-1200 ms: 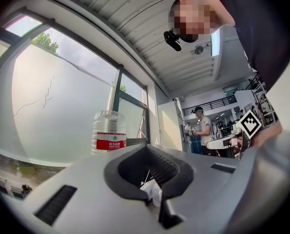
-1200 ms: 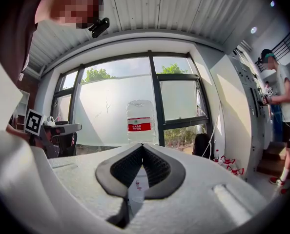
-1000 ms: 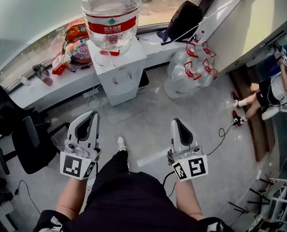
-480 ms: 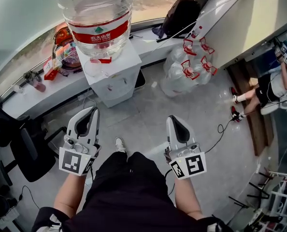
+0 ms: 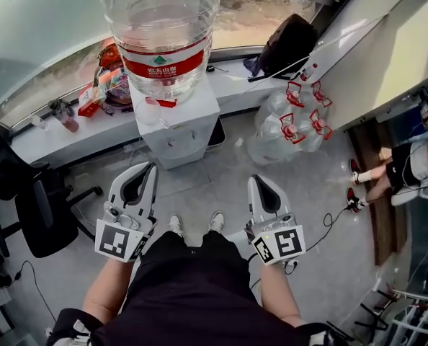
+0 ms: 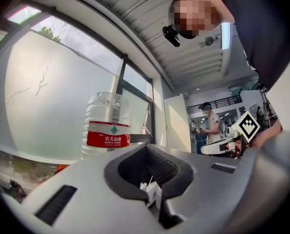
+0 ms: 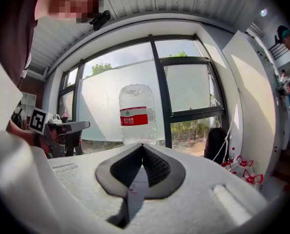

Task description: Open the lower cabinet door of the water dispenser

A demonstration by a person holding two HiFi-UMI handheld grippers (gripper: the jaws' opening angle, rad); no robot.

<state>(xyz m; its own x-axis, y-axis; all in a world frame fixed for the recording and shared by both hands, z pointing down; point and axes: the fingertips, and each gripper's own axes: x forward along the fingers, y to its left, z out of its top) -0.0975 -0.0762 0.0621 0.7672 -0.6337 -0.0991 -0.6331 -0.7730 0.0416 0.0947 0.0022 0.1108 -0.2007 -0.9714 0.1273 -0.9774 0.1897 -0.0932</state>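
The white water dispenser [image 5: 178, 117] stands against the window ledge with a large clear bottle [image 5: 162, 31] with a red label on top. Its front face, where the lower cabinet door [image 5: 179, 150] is, shows steeply foreshortened and shut. My left gripper [image 5: 150, 168] is shut and empty, a short way in front of the dispenser and a little left of it. My right gripper [image 5: 254, 180] is shut and empty too, further right. The bottle [image 6: 108, 126] rises beyond the shut left gripper [image 6: 146, 146]. The bottle [image 7: 136, 116] stands straight ahead of the shut right gripper [image 7: 142, 144].
A black office chair [image 5: 34, 207] stands at the left. Several empty water bottles with red handles [image 5: 293, 117] lie right of the dispenser, under a black bag [image 5: 286, 38]. Snacks [image 5: 106, 78] sit on the ledge. A cable [image 5: 333, 211] crosses the floor; a seated person [image 5: 408, 161] is far right.
Both grippers have come nearer to the dispenser, and the person's feet now stand side by side behind them. Both pairs of jaws stay shut.
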